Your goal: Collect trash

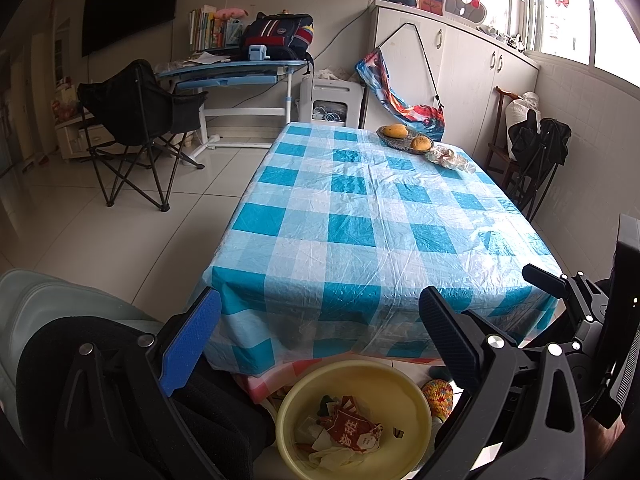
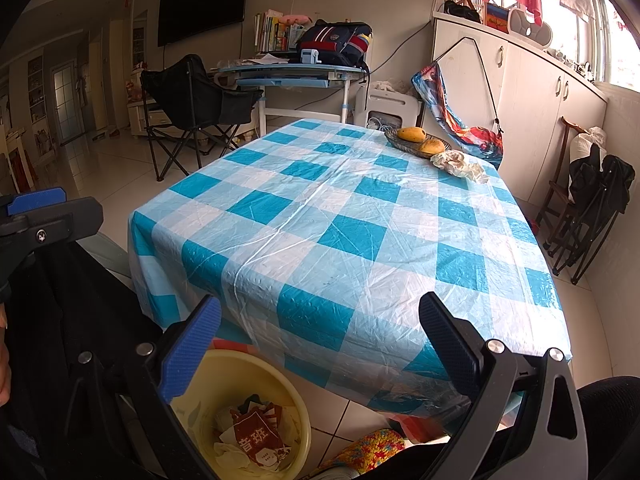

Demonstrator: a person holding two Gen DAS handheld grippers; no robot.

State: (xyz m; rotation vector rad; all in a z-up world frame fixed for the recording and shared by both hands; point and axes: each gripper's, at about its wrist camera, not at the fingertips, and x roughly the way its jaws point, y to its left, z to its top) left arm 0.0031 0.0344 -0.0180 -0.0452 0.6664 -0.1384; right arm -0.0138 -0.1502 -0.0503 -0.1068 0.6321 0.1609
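A yellow basin (image 1: pixel 416 432) (image 2: pixel 298 412) sits on the floor below the table's near edge, holding a red wrapper (image 1: pixel 352 430) (image 2: pixel 256 438) and crumpled paper. My left gripper (image 1: pixel 320 340) hangs open above it with nothing between its fingers. My right gripper (image 2: pixel 320 344) is open too, empty, over the table's near corner. A crumpled white wrapper (image 1: pixel 450 158) (image 2: pixel 460 164) lies at the far right of the blue checked tablecloth (image 1: pixel 360 216) (image 2: pixel 340 232), beside a dish of mangoes (image 1: pixel 404 138) (image 2: pixel 420 142).
A black folding chair (image 1: pixel 136 120) (image 2: pixel 192 100) and a blue desk (image 1: pixel 236 72) stand on the tiled floor beyond the table. White cabinets (image 1: pixel 460 64) and folded chairs (image 2: pixel 588 208) line the right wall. A colourful crocheted item (image 2: pixel 368 452) lies by the basin.
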